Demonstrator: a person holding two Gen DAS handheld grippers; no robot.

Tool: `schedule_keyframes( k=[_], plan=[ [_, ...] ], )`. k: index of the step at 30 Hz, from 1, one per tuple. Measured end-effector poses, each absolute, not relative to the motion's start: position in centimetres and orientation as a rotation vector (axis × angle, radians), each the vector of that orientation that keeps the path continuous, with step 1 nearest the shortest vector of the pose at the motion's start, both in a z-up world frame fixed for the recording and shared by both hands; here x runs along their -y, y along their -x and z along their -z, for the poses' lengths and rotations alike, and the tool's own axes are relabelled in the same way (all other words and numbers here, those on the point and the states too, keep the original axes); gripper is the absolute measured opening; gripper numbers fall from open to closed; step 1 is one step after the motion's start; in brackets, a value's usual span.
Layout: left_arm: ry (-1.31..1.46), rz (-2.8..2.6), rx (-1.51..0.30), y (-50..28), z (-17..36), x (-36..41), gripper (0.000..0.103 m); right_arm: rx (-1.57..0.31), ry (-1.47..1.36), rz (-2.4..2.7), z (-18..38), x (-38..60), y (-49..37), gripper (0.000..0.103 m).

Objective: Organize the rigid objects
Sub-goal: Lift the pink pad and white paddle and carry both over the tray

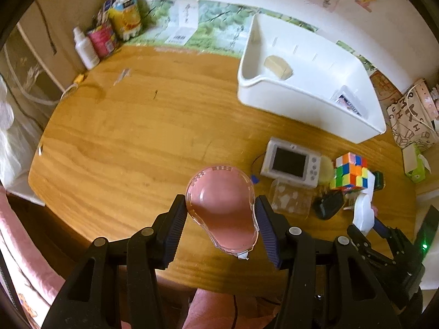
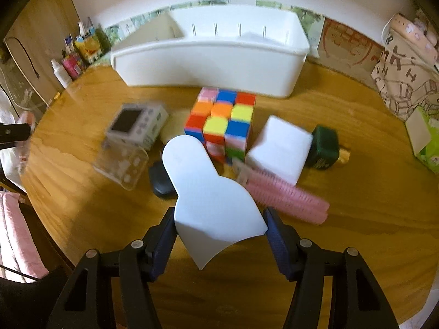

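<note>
Left gripper [image 1: 222,213]: closed on a clear plastic blister shell [image 1: 222,205] that looks pink, one pad on each side, the shell above the near table edge.
Right gripper [image 2: 219,227]: closed on a white card backing [image 2: 208,192] of the same bulb-like outline, its narrow end pointing away.
Wooden table [image 1: 123,137]: bare on the left half; clutter sits near right.
Pink hair comb [image 2: 285,194]: flat on the table, just right of the card.
Clear plastic box [image 2: 120,164]: left of the card; a small black object [image 2: 160,181] beside it.
Rubik's cube [image 2: 222,120]: upright, mid-table, between a small white screen device [image 2: 135,126] on its left and a white block [image 2: 279,148] on its right.
Dark green jar [image 2: 323,148]: on its side, touching the white block's right edge.
White storage bin [image 1: 310,101]: far right, beyond the cube; a tan block [image 1: 278,67] lies inside at its far end, a printed packet [image 1: 349,102] at the near end.
Bottles and cartons [image 1: 109,35]: far left corner against the wall.
</note>
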State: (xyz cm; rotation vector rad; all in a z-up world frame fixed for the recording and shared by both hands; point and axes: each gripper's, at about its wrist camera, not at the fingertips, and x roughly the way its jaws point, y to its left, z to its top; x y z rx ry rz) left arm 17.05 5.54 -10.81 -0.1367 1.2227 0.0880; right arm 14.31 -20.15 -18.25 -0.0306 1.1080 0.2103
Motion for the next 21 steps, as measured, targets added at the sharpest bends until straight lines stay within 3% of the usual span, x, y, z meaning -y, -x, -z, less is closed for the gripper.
schedule_keyframes(
  k=[21],
  plan=[
    [0.049, 0.062, -0.992, -25.3, 5.0, -2.5, 0.055, -0.826, 0.098, -0.232, 8.4, 18.6, -20.1, 0.063]
  ],
)
